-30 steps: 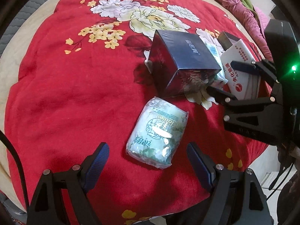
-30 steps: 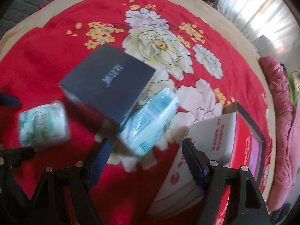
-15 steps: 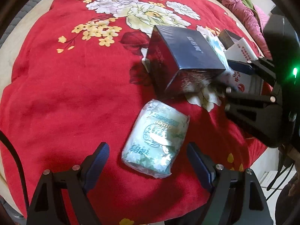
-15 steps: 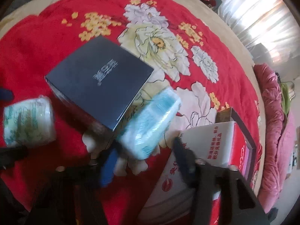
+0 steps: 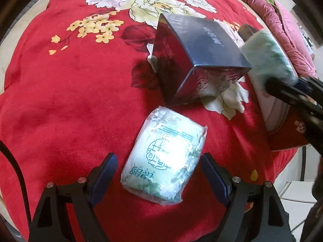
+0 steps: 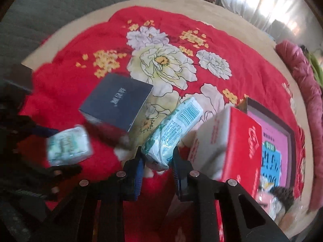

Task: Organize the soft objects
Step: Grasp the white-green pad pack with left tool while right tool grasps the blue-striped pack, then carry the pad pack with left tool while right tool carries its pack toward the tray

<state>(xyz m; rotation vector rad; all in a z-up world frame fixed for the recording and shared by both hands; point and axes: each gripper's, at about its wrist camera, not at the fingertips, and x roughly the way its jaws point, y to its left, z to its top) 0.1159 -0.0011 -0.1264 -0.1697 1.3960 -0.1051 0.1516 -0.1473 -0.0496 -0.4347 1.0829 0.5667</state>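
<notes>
Pinching one end of a tissue pack (image 6: 177,127), the right gripper (image 6: 157,162) has just been closing its jaws, and the blue pads now press on the pack from both sides. The pack sticks out ahead of the fingers, above the red flowered blanket (image 5: 70,84), between a dark blue box (image 6: 119,104) and a red and white carton (image 6: 228,141). In the left wrist view the same pack shows as a blurred green shape at the right edge. The left gripper (image 5: 159,173) hangs over the blanket with its jaws spread wide. A second tissue pack (image 5: 163,155) lies flat between them, its sides clear of both pads. The dark blue box stands just beyond this pack.
</notes>
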